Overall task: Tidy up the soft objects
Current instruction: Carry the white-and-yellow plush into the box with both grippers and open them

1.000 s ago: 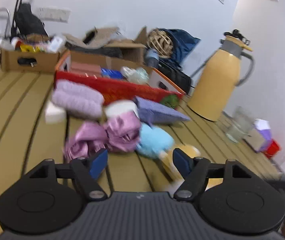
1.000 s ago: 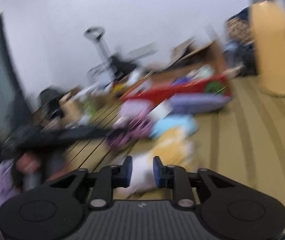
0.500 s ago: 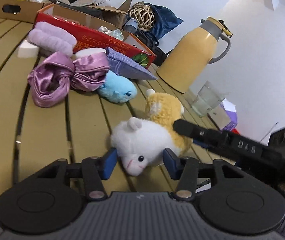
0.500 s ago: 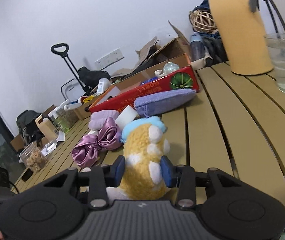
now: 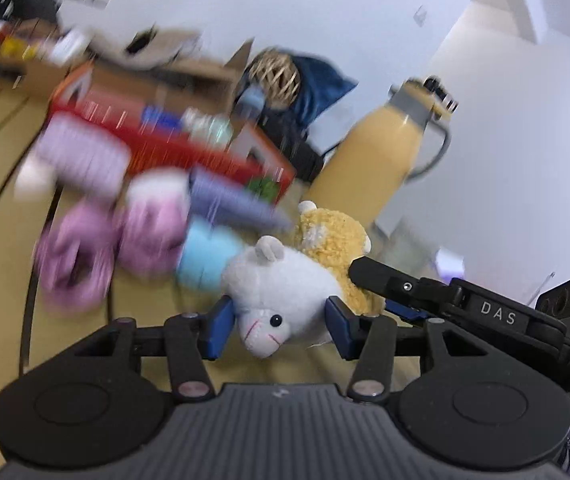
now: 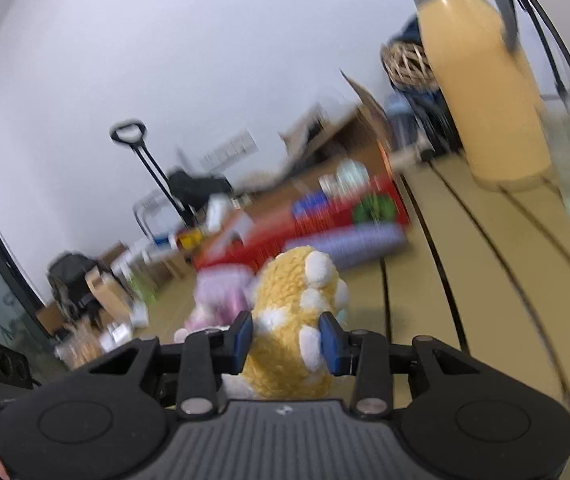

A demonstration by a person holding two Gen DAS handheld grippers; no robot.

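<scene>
White-and-yellow plush toy [image 5: 293,284], blue-padded black left gripper [image 5: 279,322].

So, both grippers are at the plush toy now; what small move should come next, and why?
Probably lift the plush toy together. The left gripper brackets its white head, the right gripper its yellow body, with pads against the fur; the red box lies beyond.

Soft things and others, counted

One white-and-yellow plush hamster [image 5: 293,280], one light-blue plush toy [image 5: 205,260], one yellow thermos jug [image 5: 373,160], one red cardboard box [image 5: 189,152].
</scene>
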